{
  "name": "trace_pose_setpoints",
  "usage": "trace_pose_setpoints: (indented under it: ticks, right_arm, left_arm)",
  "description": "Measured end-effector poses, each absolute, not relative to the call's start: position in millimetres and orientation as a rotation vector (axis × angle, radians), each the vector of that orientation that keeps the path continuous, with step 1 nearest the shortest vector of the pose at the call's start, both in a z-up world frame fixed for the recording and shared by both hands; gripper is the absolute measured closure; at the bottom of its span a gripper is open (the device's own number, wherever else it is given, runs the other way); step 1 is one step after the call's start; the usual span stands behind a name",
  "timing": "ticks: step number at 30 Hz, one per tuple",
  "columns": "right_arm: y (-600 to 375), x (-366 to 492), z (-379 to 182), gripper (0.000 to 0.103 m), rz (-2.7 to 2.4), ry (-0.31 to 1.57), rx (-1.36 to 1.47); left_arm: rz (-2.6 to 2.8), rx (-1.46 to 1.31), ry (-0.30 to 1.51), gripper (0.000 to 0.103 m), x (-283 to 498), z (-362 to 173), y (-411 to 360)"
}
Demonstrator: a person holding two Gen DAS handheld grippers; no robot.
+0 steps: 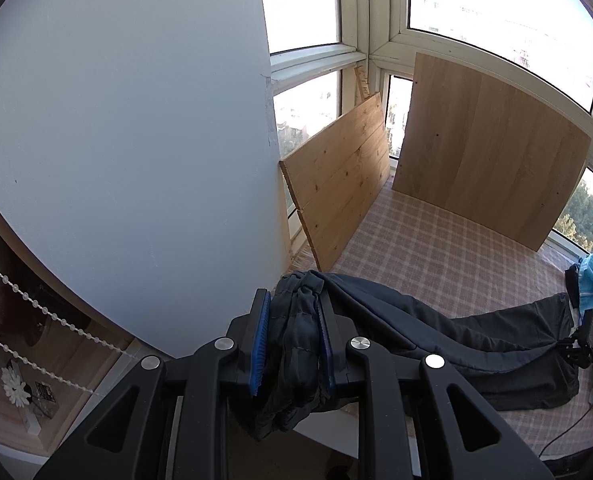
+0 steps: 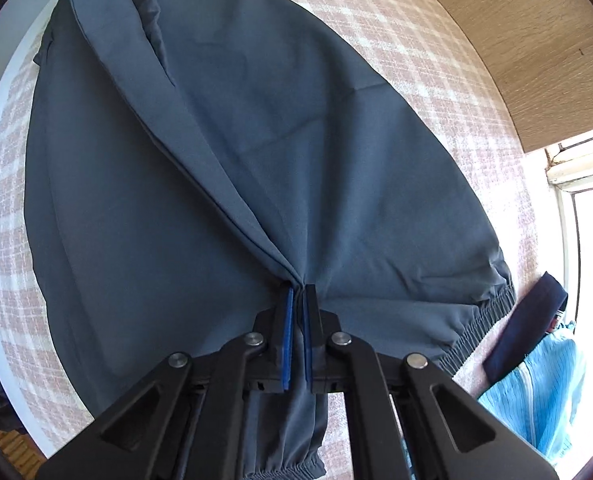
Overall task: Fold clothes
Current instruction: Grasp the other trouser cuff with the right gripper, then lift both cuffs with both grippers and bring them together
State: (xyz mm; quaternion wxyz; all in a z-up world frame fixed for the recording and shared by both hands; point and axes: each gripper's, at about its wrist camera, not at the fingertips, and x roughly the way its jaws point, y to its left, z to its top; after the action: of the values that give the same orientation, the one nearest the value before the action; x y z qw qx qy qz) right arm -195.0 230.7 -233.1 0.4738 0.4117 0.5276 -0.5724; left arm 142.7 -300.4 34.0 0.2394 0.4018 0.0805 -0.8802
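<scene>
Dark grey trousers [image 1: 436, 336] lie stretched across a pink checked cloth surface [image 1: 436, 248]. My left gripper [image 1: 292, 312] is shut on the bunched waistband end of the trousers, near the white wall. My right gripper [image 2: 297, 292] is shut on the trousers [image 2: 236, 140] near the leg cuffs; the fabric pulls into taut folds from its tips. One elastic cuff [image 2: 480, 332] lies to the right and another hangs below the fingers. The right gripper also shows in the left wrist view [image 1: 584, 340] at the far end of the trousers.
Two wooden boards [image 1: 336, 176] [image 1: 492, 156] lean against the windows at the back. A light blue garment [image 2: 536, 396] and a dark navy item [image 2: 524, 320] lie at the right. A white wall [image 1: 136, 140] borders the left. A wooden board [image 2: 536, 40] stands behind the cloth.
</scene>
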Motion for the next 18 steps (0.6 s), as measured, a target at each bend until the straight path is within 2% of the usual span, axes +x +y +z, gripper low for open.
trace_pose_setpoints:
  ticks: [7, 9, 12, 13, 15, 18]
  right_arm:
    - [274, -208, -168, 0.100, -1.746, 1.138, 0.953]
    - [262, -200, -147, 0.100, -1.843, 1.112, 0.925]
    - [268, -180, -114, 0.100, -1.981, 1.107, 0.880]
    - [275, -180, -103, 0.100, -2.020, 1.094, 0.880]
    - [285, -190, -90, 0.100, -2.084, 1.031, 0.897]
    - [307, -171, -94, 0.100, -2.109, 1.016, 0.932]
  left_arm:
    - [-2.462, 0.988, 0.226, 0.083, 161, 55, -309]
    - [-2.478, 0.910, 0.181, 0.092, 162, 71, -308]
    - [-2.579, 0.883, 0.186, 0.094, 155, 95, -314]
    - [-2.609, 0.921, 0.192, 0.088, 147, 95, -315]
    - [-2.616, 1.004, 0.141, 0.092, 126, 80, -309]
    - [-2.665, 1.191, 0.096, 0.090, 95, 40, -290]
